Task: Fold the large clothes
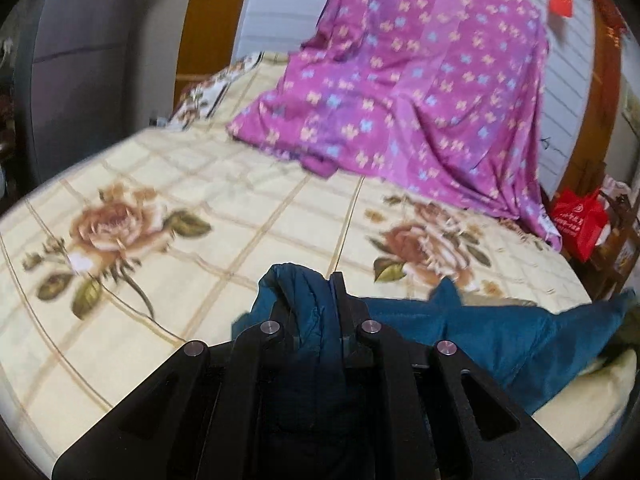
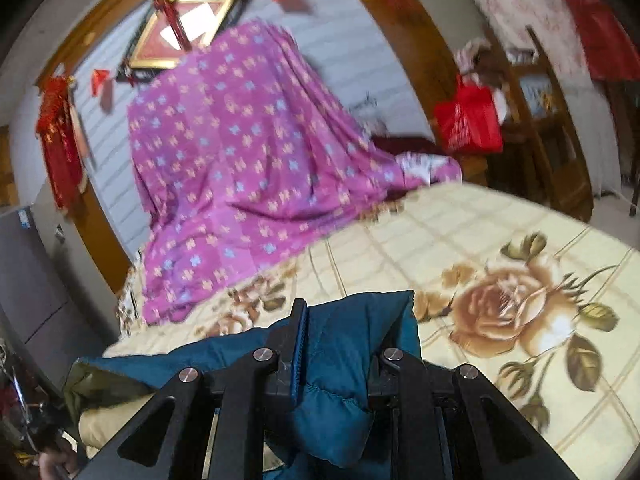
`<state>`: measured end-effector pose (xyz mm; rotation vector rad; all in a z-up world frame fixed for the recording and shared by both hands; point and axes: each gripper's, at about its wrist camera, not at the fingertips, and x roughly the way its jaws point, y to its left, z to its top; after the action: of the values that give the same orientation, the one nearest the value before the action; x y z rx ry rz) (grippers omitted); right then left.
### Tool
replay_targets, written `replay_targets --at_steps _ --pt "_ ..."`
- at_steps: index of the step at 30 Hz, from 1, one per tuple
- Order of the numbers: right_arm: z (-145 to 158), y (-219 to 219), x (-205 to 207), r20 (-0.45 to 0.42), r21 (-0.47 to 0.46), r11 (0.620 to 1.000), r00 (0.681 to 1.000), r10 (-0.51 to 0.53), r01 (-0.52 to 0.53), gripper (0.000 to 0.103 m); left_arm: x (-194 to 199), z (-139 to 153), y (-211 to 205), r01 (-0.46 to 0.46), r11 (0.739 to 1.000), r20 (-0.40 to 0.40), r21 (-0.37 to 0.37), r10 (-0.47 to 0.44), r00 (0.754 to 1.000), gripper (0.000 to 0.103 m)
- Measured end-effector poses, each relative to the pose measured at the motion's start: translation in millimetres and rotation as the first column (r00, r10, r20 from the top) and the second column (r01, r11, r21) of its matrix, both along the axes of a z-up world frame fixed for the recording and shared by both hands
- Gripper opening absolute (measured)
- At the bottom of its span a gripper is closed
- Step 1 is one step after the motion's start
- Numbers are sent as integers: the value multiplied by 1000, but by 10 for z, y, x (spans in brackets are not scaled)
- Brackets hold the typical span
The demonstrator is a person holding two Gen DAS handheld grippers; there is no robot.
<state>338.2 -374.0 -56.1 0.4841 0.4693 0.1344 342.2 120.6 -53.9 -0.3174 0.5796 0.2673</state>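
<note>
We count one blue jacket [image 1: 472,332], low on bed [image 1: 224,216]. Left gripper [image 1: 316,300] fingers clamp bunched jacket; right gripper [image 2: 340,328] fingers likewise. One purple sheet [image 2: 236,152] behind, two red bags [image 2: 468,120].

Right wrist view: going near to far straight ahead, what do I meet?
right hand-held gripper, shut on the blue jacket → floral bedsheet → purple patterned cloth draped over a hidden heap → framed picture on the wall.
</note>
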Motion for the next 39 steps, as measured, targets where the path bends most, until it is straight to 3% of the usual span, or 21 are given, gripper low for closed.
replay_targets --at_steps 4,9,11,12,14,16,17,19,22,23,27,32,34,39 --pt "-292 32 264 -100 7 1000 995 25 -24 19 147 -211 29 7 999 -90 -50 -11 996 12" --pt "-479 10 378 -171 33 999 985 29 -24 20 230 -308 115 35 989 -142 -141 -55 988 19" --pt "-485 19 369 -181 26 1000 983 21 -17 25 262 -318 148 60 980 -153 -188 -90 984 31" --pt "-483 27 363 -184 23 1000 983 22 -18 28 272 -323 181 85 970 -149 -228 -120 982 36" --pt "-470 26 329 -177 39 999 983 37 -31 43 261 -306 239 120 948 -120 -294 -161 980 57" --pt "-465 9 312 -182 75 996 982 52 -39 51 251 -309 298 132 923 -96 -362 -178 979 67" --pt "-466 -7 303 -180 95 995 982 59 -42 61 243 -289 325 133 912 -88 -388 -181 980 67" --pt "-452 -57 252 -171 136 990 984 54 -31 68 211 -224 386 135 895 -64 -425 -178 982 69" --pt "-345 -163 122 -117 193 981 992 45 -21 68 108 -76 498 133 882 -3 -452 -151 989 70" --pt "-292 -183 80 -98 193 981 994 37 -17 69 55 -7 548 129 881 24 -456 -132 991 76" --pt "-123 -194 -70 -49 167 986 999 21 -12 69 -204 220 625 67 908 116 -413 -21 993 81" --pt "39 54 -208 -60 17 999 997 42 -41 69 -344 447 272 107 971 181 -213 -69 981 81" --pt "51 199 -225 -79 -44 996 994 71 -74 69 -325 447 89 126 983 161 -136 -103 982 81" --pt "-47 441 -188 -130 -175 978 987 93 -116 69 -175 352 -213 186 979 79 -79 -180 981 81"
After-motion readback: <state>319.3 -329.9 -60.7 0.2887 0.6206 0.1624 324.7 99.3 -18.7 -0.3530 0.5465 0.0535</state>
